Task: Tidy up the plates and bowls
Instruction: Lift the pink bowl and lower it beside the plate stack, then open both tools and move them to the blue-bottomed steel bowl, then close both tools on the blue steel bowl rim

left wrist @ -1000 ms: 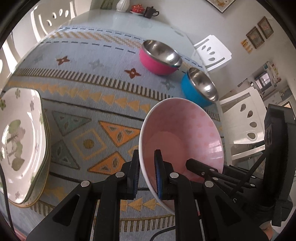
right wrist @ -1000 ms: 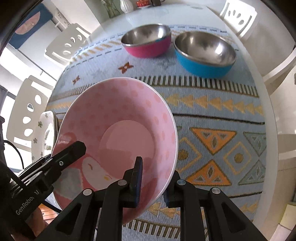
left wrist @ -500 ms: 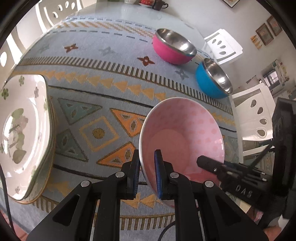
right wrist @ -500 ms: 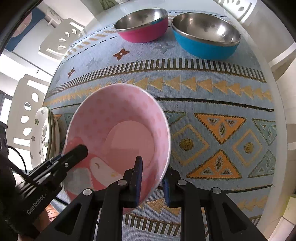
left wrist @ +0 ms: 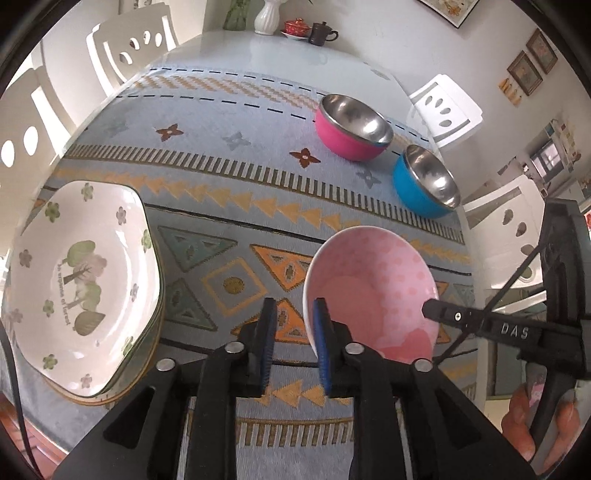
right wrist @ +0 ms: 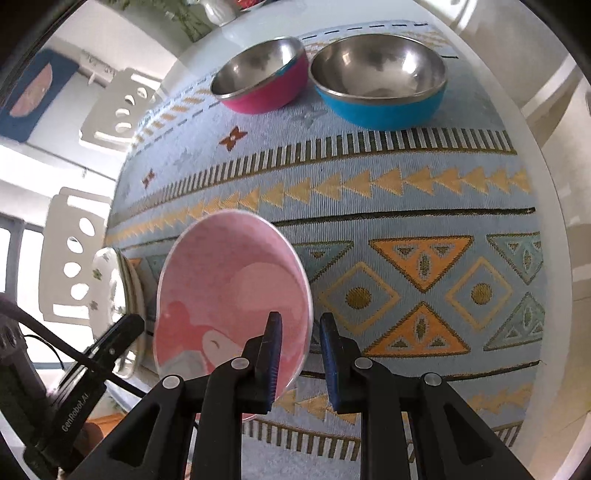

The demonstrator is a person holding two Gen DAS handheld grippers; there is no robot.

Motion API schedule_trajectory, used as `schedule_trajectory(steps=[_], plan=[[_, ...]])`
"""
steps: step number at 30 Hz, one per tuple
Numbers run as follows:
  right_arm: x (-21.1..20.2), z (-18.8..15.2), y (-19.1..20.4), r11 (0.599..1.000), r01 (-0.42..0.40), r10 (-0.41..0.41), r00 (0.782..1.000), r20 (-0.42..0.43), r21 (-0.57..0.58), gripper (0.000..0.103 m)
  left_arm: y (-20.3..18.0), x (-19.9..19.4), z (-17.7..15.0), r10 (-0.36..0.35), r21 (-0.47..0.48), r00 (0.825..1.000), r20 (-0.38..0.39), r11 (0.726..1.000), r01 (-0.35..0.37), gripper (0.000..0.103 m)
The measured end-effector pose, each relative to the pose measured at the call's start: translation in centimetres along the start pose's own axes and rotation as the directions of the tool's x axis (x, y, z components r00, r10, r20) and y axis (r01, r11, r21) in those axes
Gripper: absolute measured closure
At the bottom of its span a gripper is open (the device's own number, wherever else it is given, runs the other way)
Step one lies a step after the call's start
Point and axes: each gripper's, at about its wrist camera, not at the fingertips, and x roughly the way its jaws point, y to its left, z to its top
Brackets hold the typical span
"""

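A pink dotted bowl (left wrist: 373, 291) sits on the patterned cloth at the near right; it also shows in the right wrist view (right wrist: 229, 291). My left gripper (left wrist: 293, 343) straddles its left rim with the jaws parted and a gap on the outer side. My right gripper (right wrist: 297, 354) straddles the opposite rim, jaws also parted. A stack of white floral plates (left wrist: 77, 284) lies at the left. A magenta steel bowl (left wrist: 352, 127) and a blue steel bowl (left wrist: 424, 184) stand at the far right.
The patterned cloth (left wrist: 229, 184) covers a white round table. White chairs (left wrist: 133, 48) ring it. A vase, a red pot and a dark cup (left wrist: 323, 33) stand at the far edge. The plate stack edge shows in the right wrist view (right wrist: 114, 284).
The pink bowl has gone from tilted and held up to lower and flatter on the cloth. Both grippers' jaws have parted wider around its rim.
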Motion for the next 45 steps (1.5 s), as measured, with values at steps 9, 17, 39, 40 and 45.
schedule_trajectory(steps=[9, 17, 39, 40, 45], plan=[[-2.6, 0.8, -0.4, 0.995, -0.077, 0.071, 0.994, 0.088, 0.062, 0.052, -0.7, -1.3, 0.4, -0.065, -0.03, 0.998, 0.01, 0.997, 0.065, 0.057], [-5.4, 1.7, -2.3, 0.981, -0.113, 0.076, 0.973, 0.219, 0.16, 0.052, -2.6, -3.1, 3.6, -0.067, 0.01, 0.992, 0.104, 0.998, 0.066, 0.029], [-2.3, 11.4, -9.3, 0.962, 0.057, -0.114, 0.973, 0.202, 0.269, 0.052, -14.7, 11.4, 14.9, -0.125, 0.202, 0.982, -0.144, 0.968, 0.153, 0.031], [-2.1, 11.8, -9.6, 0.96, 0.047, -0.106, 0.973, 0.206, 0.275, 0.052, -15.0, 12.0, 15.1, -0.123, 0.207, 0.981, -0.149, 0.967, 0.152, 0.032], [-1.2, 13.9, -10.4, 0.959, 0.048, -0.108, 0.973, 0.203, 0.281, 0.052, -15.4, 14.7, 15.7, -0.119, 0.18, 0.976, -0.184, 0.972, 0.153, 0.039]])
